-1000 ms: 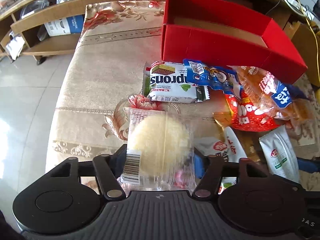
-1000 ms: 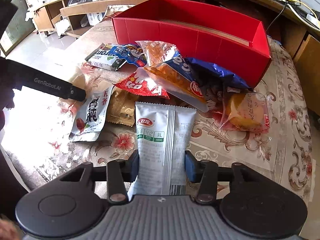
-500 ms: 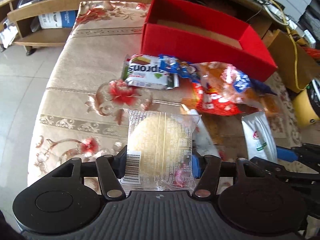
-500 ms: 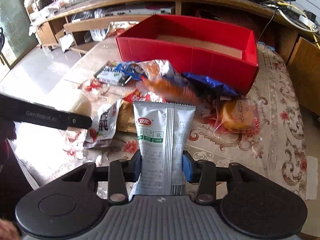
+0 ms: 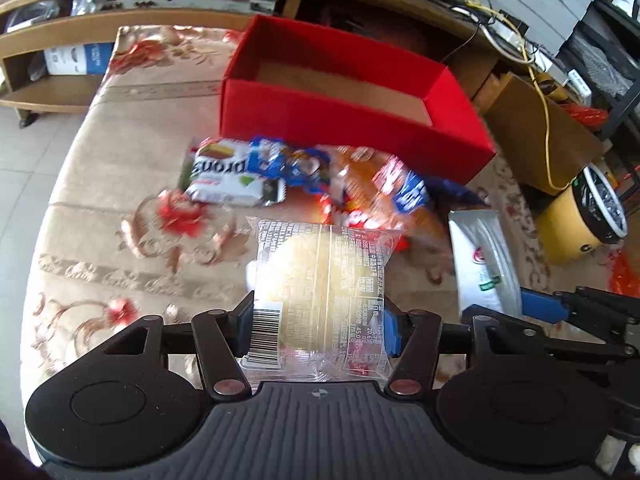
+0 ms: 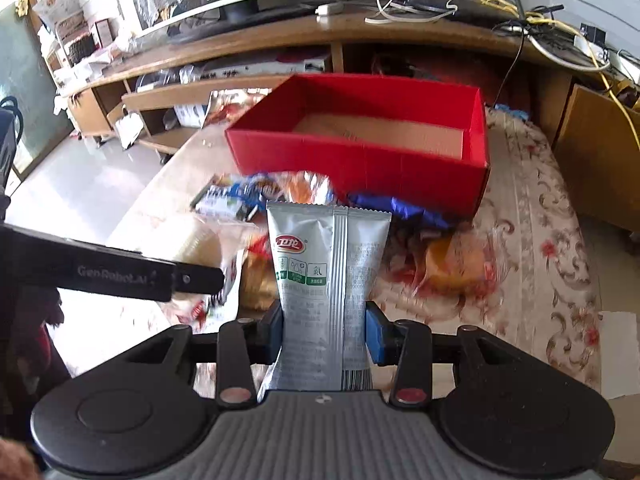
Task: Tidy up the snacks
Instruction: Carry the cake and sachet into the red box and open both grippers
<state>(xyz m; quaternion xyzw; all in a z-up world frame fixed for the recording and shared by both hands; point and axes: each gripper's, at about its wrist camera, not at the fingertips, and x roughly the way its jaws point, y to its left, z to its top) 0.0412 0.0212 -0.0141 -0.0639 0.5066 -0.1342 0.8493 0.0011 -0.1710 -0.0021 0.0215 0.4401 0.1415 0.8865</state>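
Red box (image 5: 352, 120), open top, bare cardboard floor showing, nothing seen inside; sits upper centre in both views on the patterned cloth (image 5: 120, 216) covering the table. Snack pile (image 5: 320, 176) lies just in front of the box's near wall, blurred: white wafer pack, blue and orange wrappers, a red one.

Left gripper (image 5: 318, 330) is clamped on a clear-wrapped round bun (image 5: 320, 280), lower centre of the left view, lifted clear of the cloth. Right gripper (image 6: 326, 328) pinches a silver pouch (image 6: 328, 264) with a red logo, lower centre of the right view, upright between the pads and also off the table. The silver pouch also shows at the right edge of the left view; the left tool's black arm crosses the left side of the right view.

Step in hand, my read: carry both packs to the box. Do it well: go over the near wall with room to spare, not through the pile; let go low over the floor; put them at separate ends so the tools don't collide. The bun is soft, so don't squeeze harder.

Room: wooden shelf unit (image 6: 240, 80) along the top, cables (image 6: 540, 20) upper right, tiled floor (image 5: 32, 128) left, yellow bin (image 5: 580, 224) right edge.
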